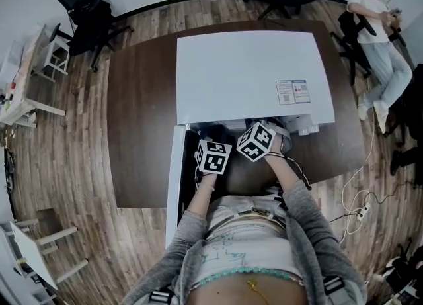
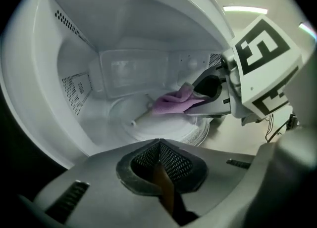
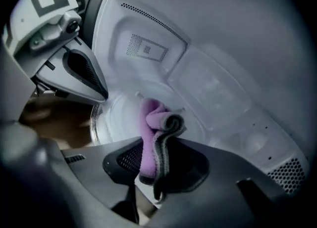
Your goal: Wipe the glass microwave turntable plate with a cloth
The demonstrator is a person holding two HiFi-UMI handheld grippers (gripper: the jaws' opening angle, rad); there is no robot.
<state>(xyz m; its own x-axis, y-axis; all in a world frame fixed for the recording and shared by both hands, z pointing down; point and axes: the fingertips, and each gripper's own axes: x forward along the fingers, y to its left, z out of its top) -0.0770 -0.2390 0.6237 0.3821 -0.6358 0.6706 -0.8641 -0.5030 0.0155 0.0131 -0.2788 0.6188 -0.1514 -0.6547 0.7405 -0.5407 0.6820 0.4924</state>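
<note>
The glass turntable plate (image 2: 130, 119) lies on the floor of the white microwave's cavity (image 2: 74, 49); its ribbed rim (image 3: 97, 121) shows near the front opening. A folded pink and grey cloth (image 3: 154, 132) is clamped in my right gripper (image 3: 158, 145), and its free end reaches over the plate. From the left gripper view, the cloth (image 2: 173, 101) rests on the plate's right part, with the right gripper (image 2: 210, 98) behind it. My left gripper (image 2: 159, 143) is shut with nothing in it and hovers at the cavity's front edge, left of the right gripper.
The microwave (image 1: 251, 79) stands on a dark table (image 1: 142, 131), with its door (image 1: 174, 178) swung open at the left. Perforated vent panels (image 2: 74, 91) line the cavity walls. Office chairs (image 1: 86, 12), a seated person (image 1: 380, 39) and floor cables (image 1: 357, 204) surround the table.
</note>
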